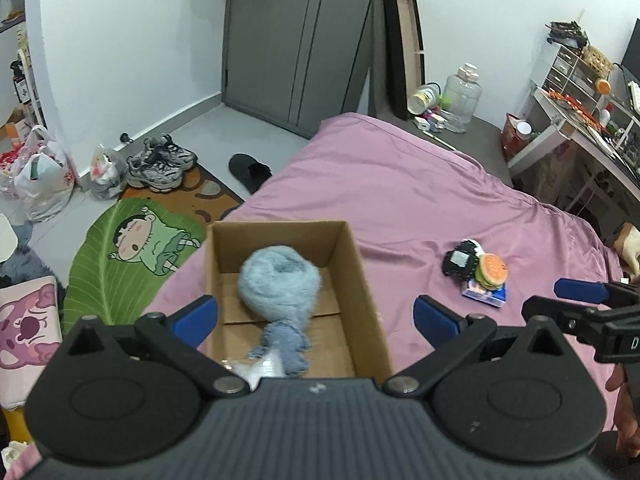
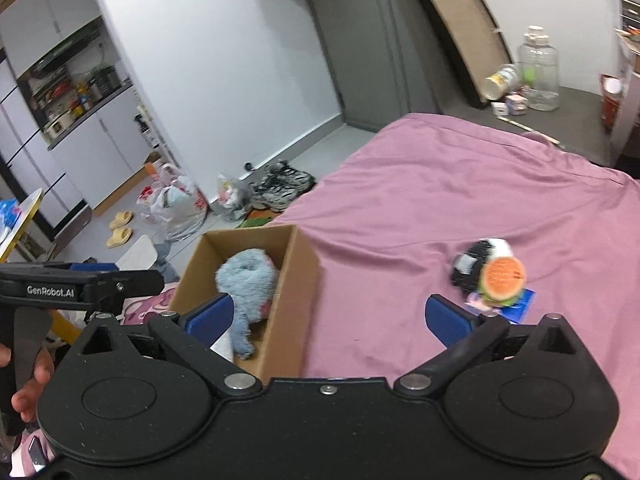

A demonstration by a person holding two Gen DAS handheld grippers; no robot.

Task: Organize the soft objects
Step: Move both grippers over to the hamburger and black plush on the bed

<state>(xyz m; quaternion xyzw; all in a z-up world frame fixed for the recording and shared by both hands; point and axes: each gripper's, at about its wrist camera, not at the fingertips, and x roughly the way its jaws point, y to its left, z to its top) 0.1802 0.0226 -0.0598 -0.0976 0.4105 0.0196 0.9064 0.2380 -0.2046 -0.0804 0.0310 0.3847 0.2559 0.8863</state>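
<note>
Both my tools are empty right now: left tool (image 1: pixel 316 316) has its blue pads spread wide with nothing between them, right tool (image 2: pixel 330 314) is spread as wide as it goes, also nothing pinched. The blue plush (image 1: pixel 280 280) lies inside the cardboard box (image 1: pixel 370 292) at the near left edge of the bed (image 1: pixel 400 184), round fuzzy head toward the far end, limp body toward me. Judging from that, this one is stowed and the next step is the pile to the right: a burger-shaped soft toy (image 2: pixel 502 280) stacked on a small blue packet (image 2: pixel 522 306), with a black-and-white plush (image 2: pixel 474 264) touching it on the left, well apart from the box. To do it well I'd take the right tool, since the pile sits nearer its right pad, and pick one item only, probably the burger on top; come over it with the pads straddling its middle, close gently so the foam doesn't squirt out, and avoid dragging the packet or bunching the pink sheet. Pose: both tools point forward and steeply down at the bed, side by side, left one over the box, right one between box and pile; a hand (image 2: pixel 28 384) grips the left handle at the left edge of the right wrist view.
</note>
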